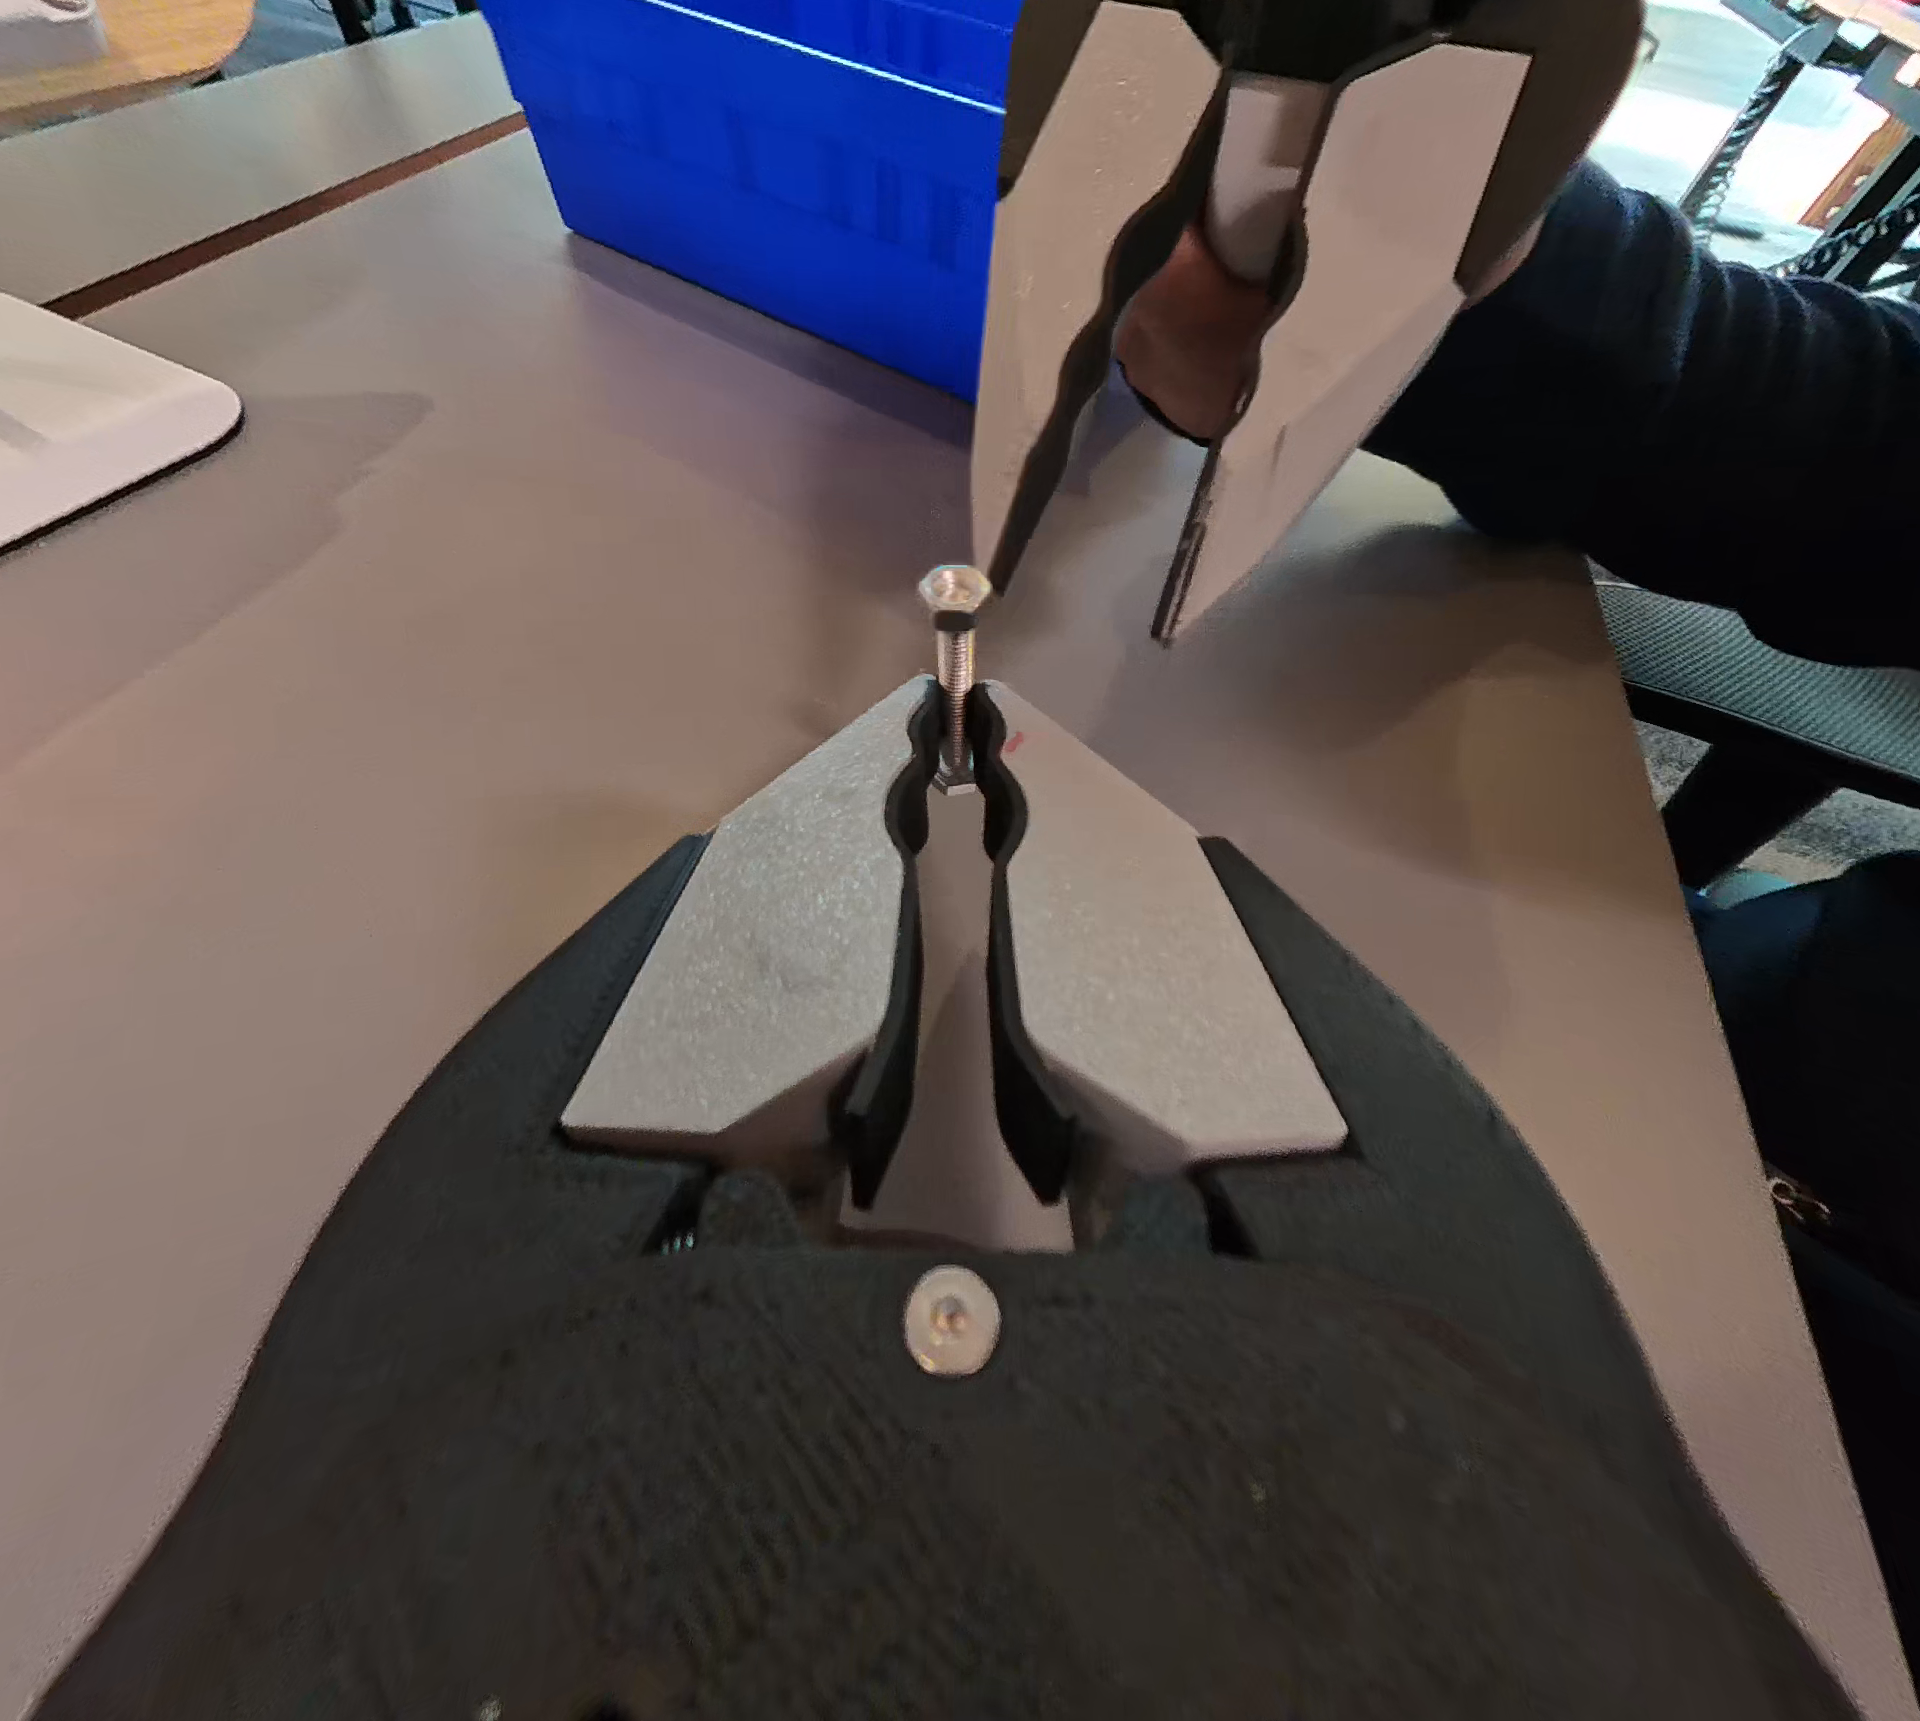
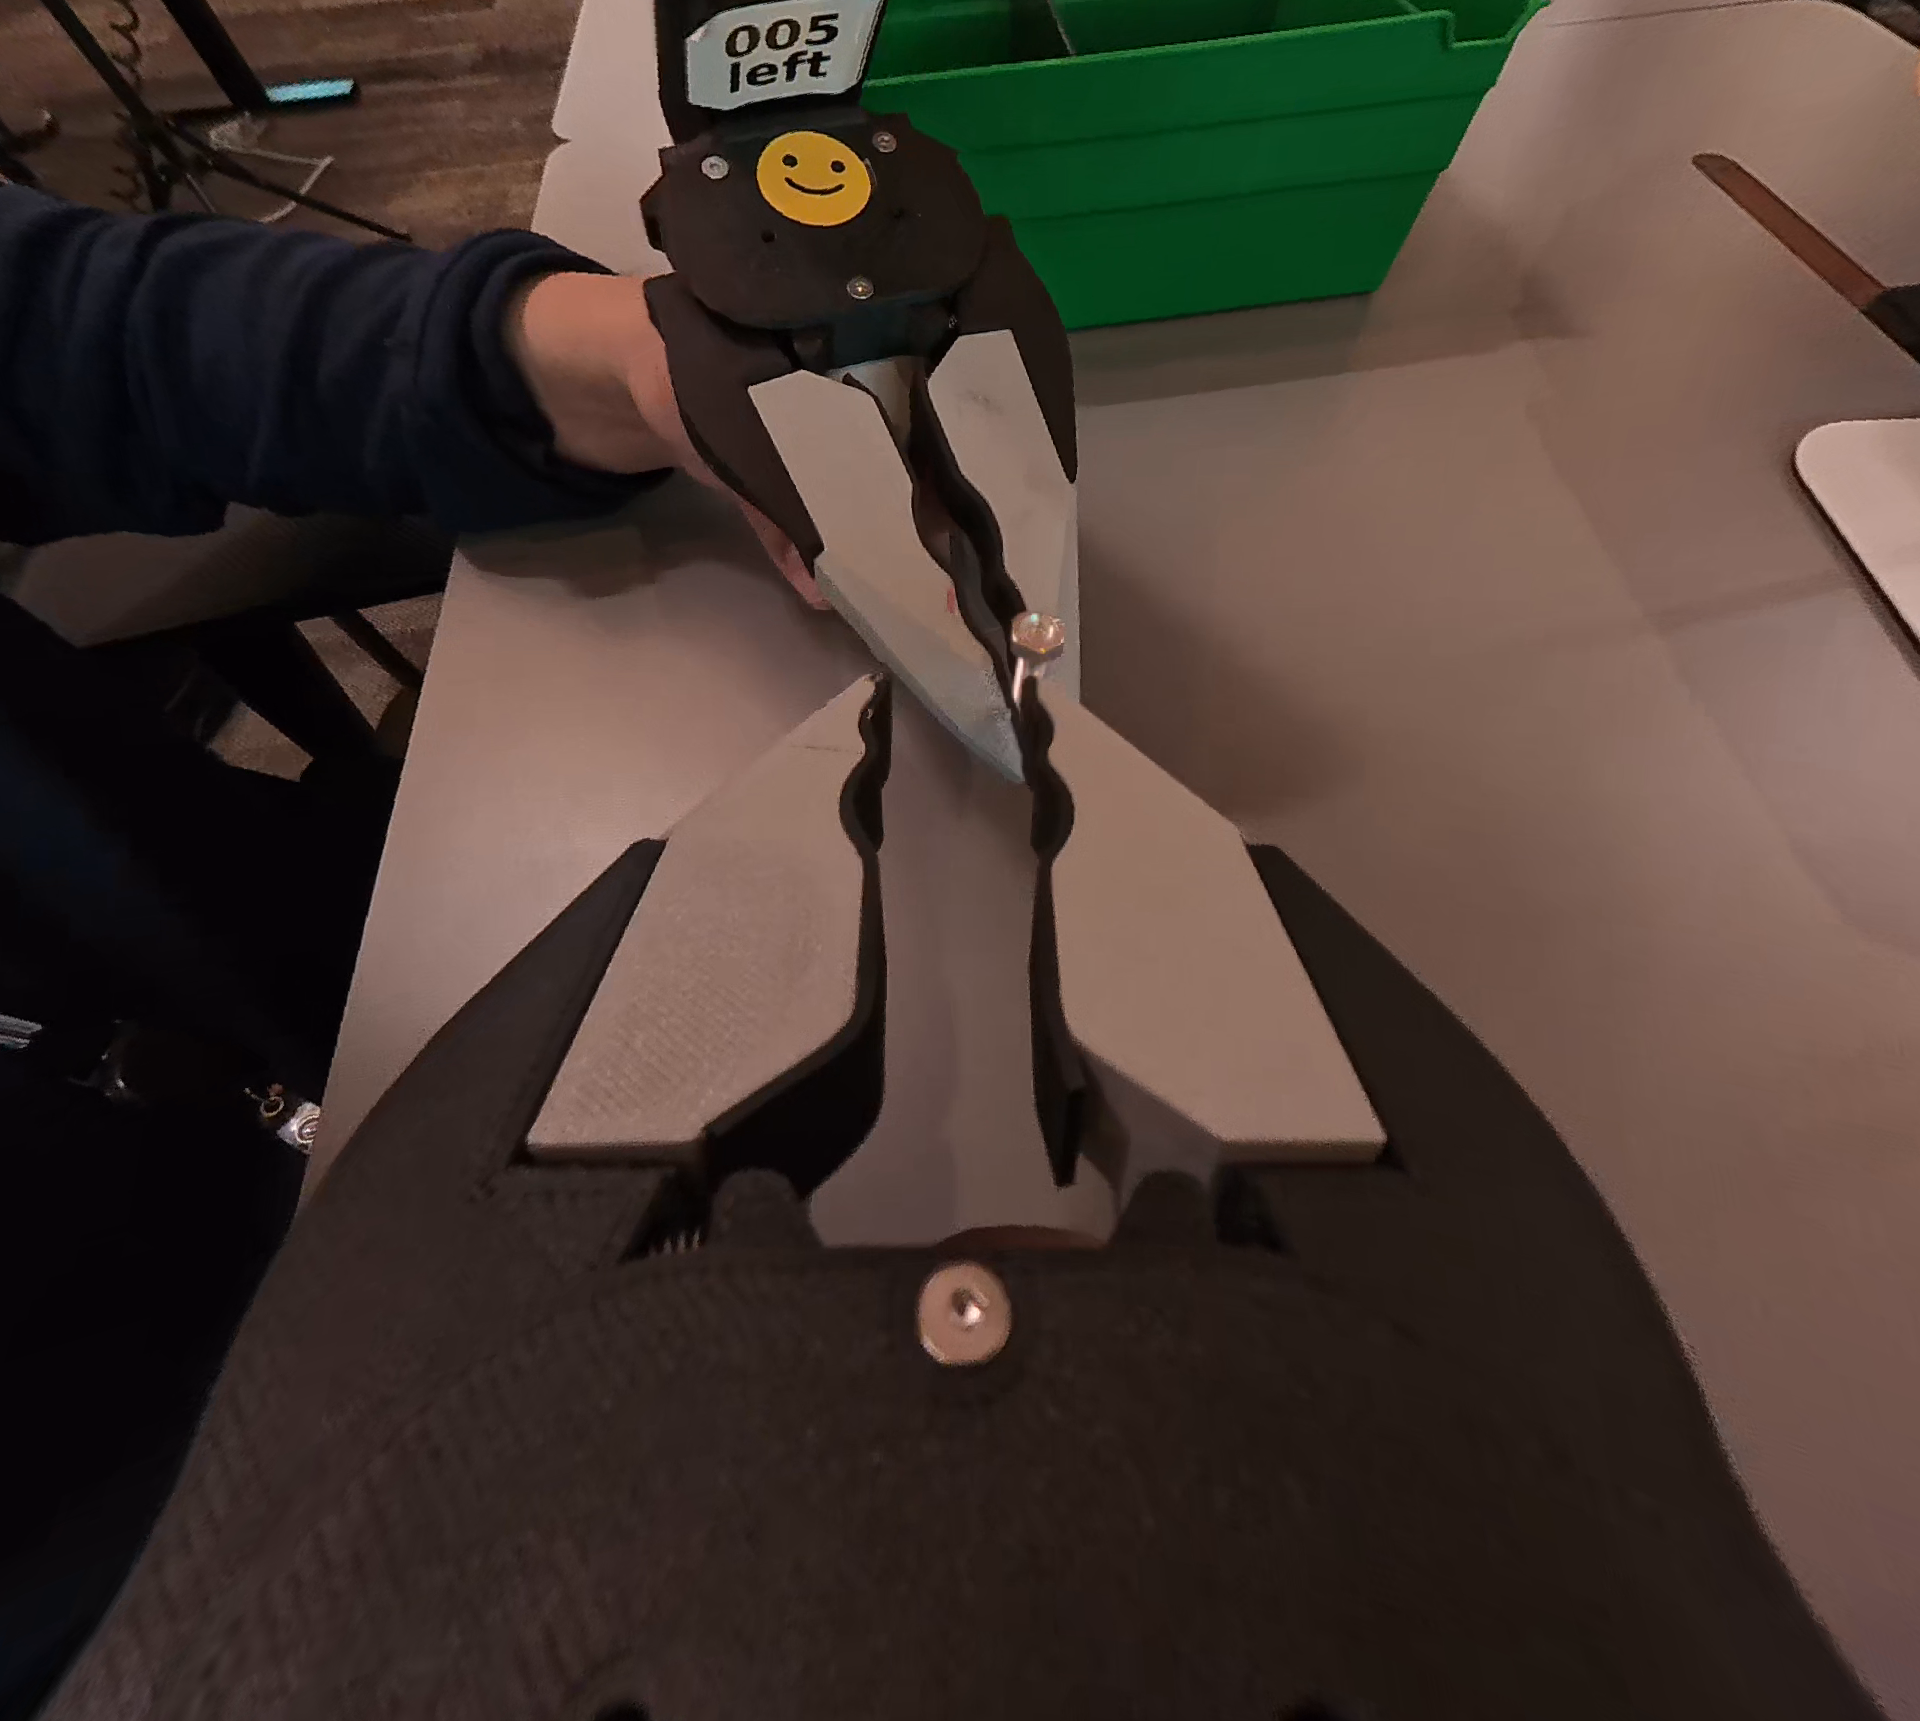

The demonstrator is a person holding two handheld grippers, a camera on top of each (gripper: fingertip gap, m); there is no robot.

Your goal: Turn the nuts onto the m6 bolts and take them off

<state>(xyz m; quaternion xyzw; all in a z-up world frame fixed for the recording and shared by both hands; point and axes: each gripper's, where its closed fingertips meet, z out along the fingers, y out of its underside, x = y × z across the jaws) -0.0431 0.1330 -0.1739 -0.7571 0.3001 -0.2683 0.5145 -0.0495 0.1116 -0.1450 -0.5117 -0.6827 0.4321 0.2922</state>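
My left gripper (image 1: 954, 697) is shut on a thin silver bolt (image 1: 954, 669) and holds it above the grey table (image 1: 468, 632). The shaft points away from the camera. A hex piece that looks like the nut (image 1: 954, 588) sits at its far end. A smaller hex end (image 1: 954, 786) shows between the pads. My right gripper (image 2: 956, 695) is open and empty. It faces the left gripper (image 2: 1008, 705), and its right finger lies beside the nut (image 2: 1037, 632). In the left wrist view the right gripper (image 1: 1081, 606) comes down from the upper right, with one tip next to the nut.
A blue bin (image 1: 748, 144) stands on the table beyond the bolt. A green bin with dividers (image 2: 1195, 144) stands behind the left gripper. A white pad (image 2: 1870, 518) lies at the table's side. Dark-sleeved arms hold both grippers. Office chairs stand beyond the table. The tips of both grippers are at nearly the same place.
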